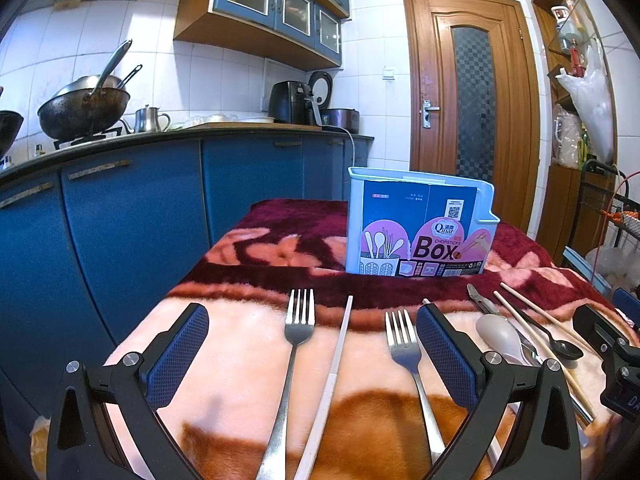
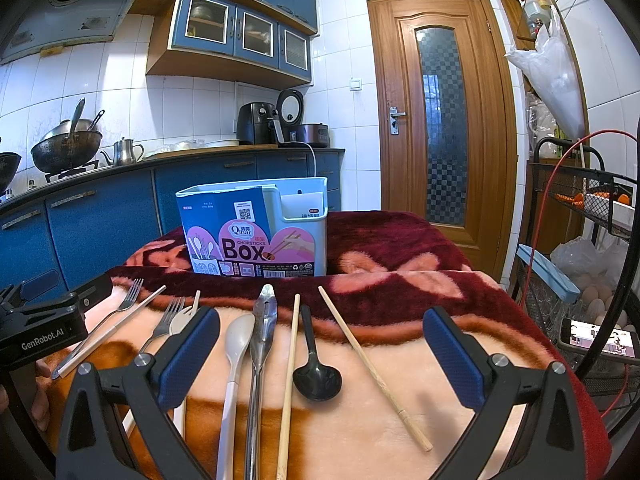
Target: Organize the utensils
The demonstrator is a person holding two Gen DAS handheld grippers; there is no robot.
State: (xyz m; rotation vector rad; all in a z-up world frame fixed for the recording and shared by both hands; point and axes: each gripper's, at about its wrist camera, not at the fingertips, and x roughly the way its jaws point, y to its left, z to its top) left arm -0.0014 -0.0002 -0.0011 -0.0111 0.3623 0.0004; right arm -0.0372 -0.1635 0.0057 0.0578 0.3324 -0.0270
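Note:
A light blue chopsticks box [image 1: 420,226] stands upright at the back of the blanket-covered table; it also shows in the right wrist view [image 2: 256,226]. My left gripper [image 1: 312,340] is open and empty above two forks [image 1: 298,324] [image 1: 402,346] and a pale chopstick [image 1: 338,354]. My right gripper [image 2: 322,342] is open and empty above a white spoon [image 2: 238,340], metal tongs [image 2: 264,316], a black spoon [image 2: 316,376] and two wooden chopsticks [image 2: 290,364] [image 2: 362,350]. The left gripper's body [image 2: 44,326] shows at the left of the right wrist view.
A red and pink fleece blanket [image 1: 248,360] covers the table. Blue kitchen cabinets [image 1: 132,216] run along the left with a wok [image 1: 84,110] and kettle on the counter. A wire rack [image 2: 584,208] with eggs and a phone stands at the right. A wooden door [image 2: 440,120] is behind.

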